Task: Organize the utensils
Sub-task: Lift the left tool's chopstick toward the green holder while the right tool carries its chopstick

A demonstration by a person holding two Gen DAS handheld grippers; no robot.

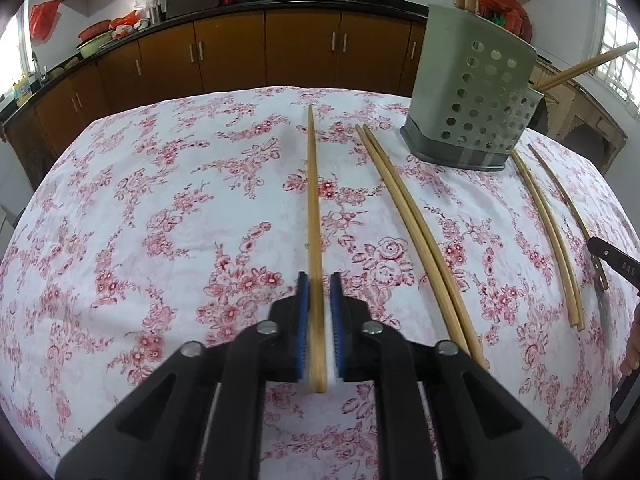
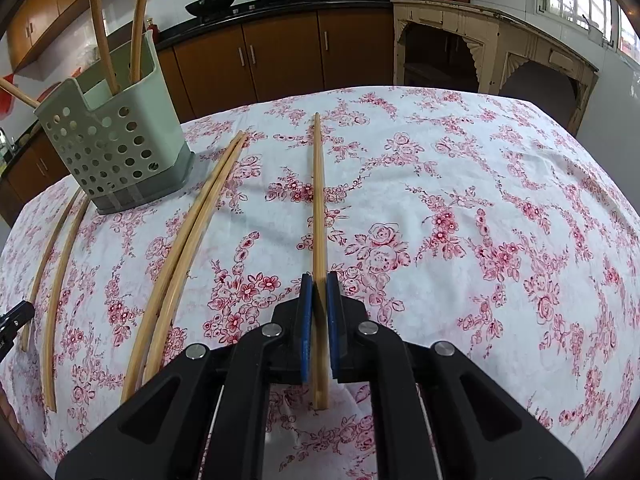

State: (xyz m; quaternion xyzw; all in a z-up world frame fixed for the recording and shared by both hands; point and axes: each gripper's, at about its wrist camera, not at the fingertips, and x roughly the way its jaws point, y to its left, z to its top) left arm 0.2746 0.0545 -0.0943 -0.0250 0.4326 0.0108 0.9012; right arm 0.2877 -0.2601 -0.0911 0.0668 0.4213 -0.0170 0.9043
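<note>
Two grippers down on the floral tablecloth (image 1: 140, 200), each lined up along a chopstick. The left gripper (image 1: 319, 284) straddles one chopstick (image 1: 314, 216); there is white cloth showing between the stick and the right-hand pad, so the jaws look not quite closed, bracketing it rather than pinching, and the stick itself is blurred. Over to the right gripper (image 2: 319, 282): its blue pads sit tight against both sides of its own chopstick (image 2: 319, 200), a proper squeeze near the thick end, presumably so the long tip leads into the holder.

And there is the target, the grey-green perforated utensil holder (image 2: 116, 148), standing upright at the far side of the table between the two grippers, already carrying a few chopsticks in its tall back pocket (image 2: 100, 28). More wait flat on the cloth: a close pair (image 2: 188, 240) just beside the holder, and two more single sticks (image 2: 60, 272) further left. My read: plenty of work left, with both held sticks due for a lift and a tip-down drop into that holder
</note>
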